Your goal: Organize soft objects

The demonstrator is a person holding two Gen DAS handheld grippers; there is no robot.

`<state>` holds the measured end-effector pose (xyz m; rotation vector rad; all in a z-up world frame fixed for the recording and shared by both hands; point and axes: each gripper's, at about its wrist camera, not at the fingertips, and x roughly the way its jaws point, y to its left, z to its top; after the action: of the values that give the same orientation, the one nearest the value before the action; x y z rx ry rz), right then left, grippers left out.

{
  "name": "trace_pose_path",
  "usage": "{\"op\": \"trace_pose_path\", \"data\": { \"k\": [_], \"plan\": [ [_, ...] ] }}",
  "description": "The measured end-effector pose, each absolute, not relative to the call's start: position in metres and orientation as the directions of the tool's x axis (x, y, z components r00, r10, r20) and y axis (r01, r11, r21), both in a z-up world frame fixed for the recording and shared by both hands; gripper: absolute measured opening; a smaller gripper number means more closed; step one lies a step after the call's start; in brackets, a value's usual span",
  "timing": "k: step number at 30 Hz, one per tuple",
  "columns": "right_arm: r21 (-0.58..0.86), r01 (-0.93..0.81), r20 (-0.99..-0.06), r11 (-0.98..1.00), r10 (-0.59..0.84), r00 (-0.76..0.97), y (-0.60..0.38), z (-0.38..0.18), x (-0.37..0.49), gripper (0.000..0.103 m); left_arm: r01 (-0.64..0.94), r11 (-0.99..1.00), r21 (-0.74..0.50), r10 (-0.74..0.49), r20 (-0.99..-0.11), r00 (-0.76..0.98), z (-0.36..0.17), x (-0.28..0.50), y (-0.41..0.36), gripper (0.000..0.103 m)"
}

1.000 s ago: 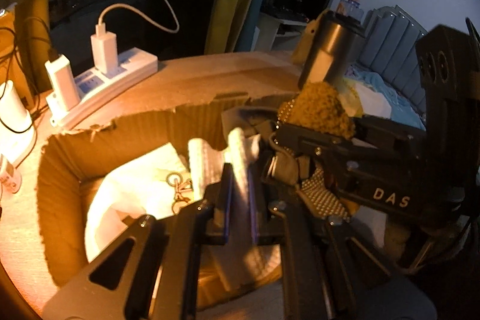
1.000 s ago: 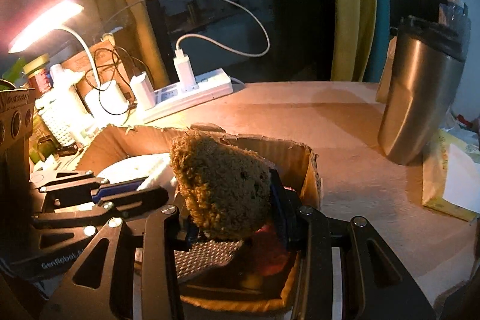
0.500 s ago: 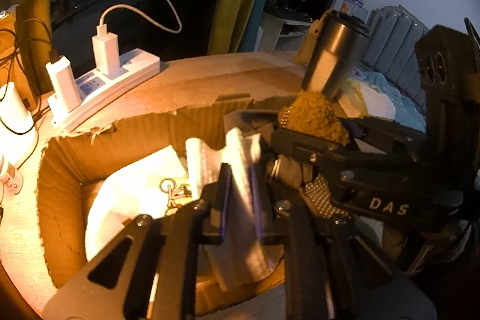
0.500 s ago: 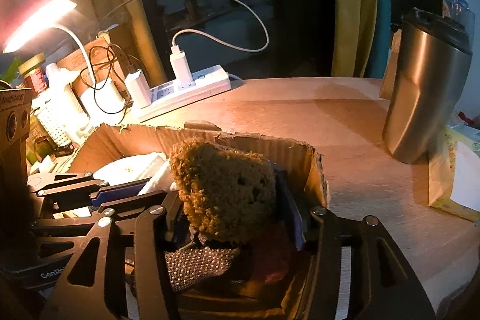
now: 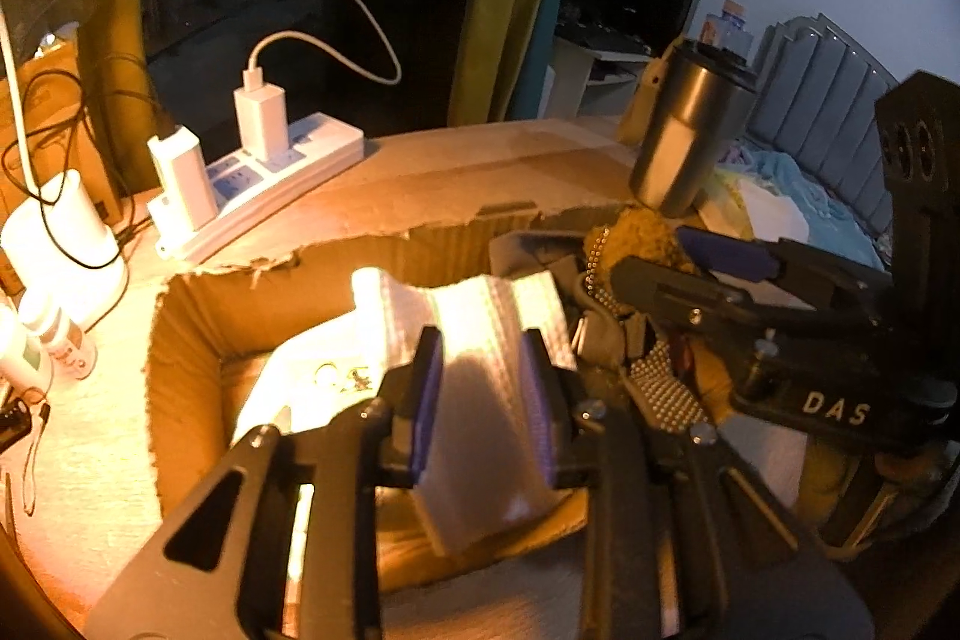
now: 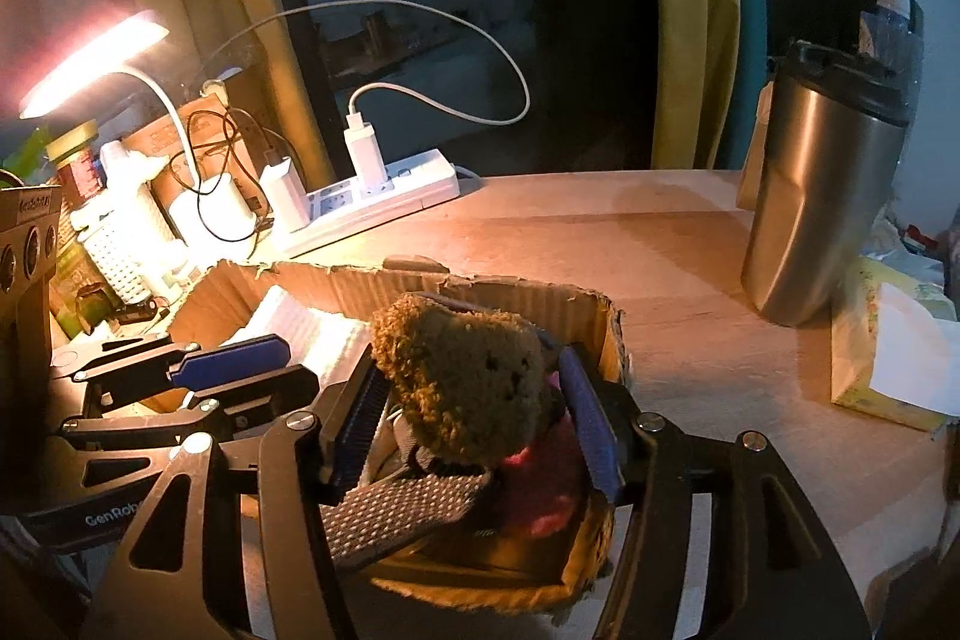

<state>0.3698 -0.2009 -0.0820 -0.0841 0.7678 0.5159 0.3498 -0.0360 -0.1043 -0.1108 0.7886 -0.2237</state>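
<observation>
A torn cardboard box sits on the table; it also shows in the right wrist view. My left gripper is open around a white ribbed cloth that stands inside the box, the pads a little apart from it. My right gripper is open around a brown fuzzy sponge that rests in the box on a grey dotted glove and a pink soft item. The right gripper shows at right in the left wrist view.
A white power strip with chargers lies behind the box. A steel tumbler stands at the right, next to a tissue pack. A lit lamp, bottles and a carton crowd the left edge.
Both grippers have opened: the left one let go of the white cloth, the right one let go of the brown sponge. Both items have sunk lower into the box.
</observation>
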Motion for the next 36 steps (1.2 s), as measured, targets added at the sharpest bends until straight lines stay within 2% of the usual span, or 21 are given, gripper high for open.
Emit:
{"op": "trace_pose_path", "data": {
  "k": [1,3,4,5,15,23,36],
  "plan": [
    [0.111,-0.475,-0.680,0.873,0.415,0.604,-0.201,-0.081,0.368,0.061,0.157,0.972,-0.175,-0.235,-0.689,0.686,-0.103,0.348,-0.036,0.032],
    [0.108,-0.475,-0.676,0.873,0.415,0.609,-0.202,-0.077,0.365,0.061,0.158,0.973,-0.170,-0.232,-0.686,0.690,-0.101,0.346,-0.036,0.049],
    [0.107,-0.475,-0.674,0.874,0.415,0.612,-0.202,-0.076,0.363,0.061,0.159,0.971,-0.178,-0.238,-0.679,0.695,-0.099,0.343,-0.035,0.064],
    [0.106,-0.475,-0.671,0.874,0.415,0.614,-0.202,-0.074,0.361,0.061,0.156,0.971,-0.183,-0.239,-0.673,0.699,-0.096,0.341,-0.034,0.069],
    [0.094,-0.478,-0.656,0.874,0.415,0.630,-0.203,-0.061,0.341,0.062,0.155,0.972,-0.176,-0.233,-0.643,0.729,-0.080,0.320,-0.030,0.069],
    [0.084,-0.479,-0.643,0.874,0.414,0.644,-0.201,-0.052,0.324,0.062,0.148,0.969,-0.198,-0.240,-0.617,0.749,-0.066,0.303,-0.023,0.074],
    [0.064,-0.486,-0.622,0.871,0.416,0.663,-0.197,-0.035,0.293,0.062,0.142,0.971,-0.194,-0.230,-0.572,0.788,-0.047,0.266,-0.011,0.075]
  ]
}}
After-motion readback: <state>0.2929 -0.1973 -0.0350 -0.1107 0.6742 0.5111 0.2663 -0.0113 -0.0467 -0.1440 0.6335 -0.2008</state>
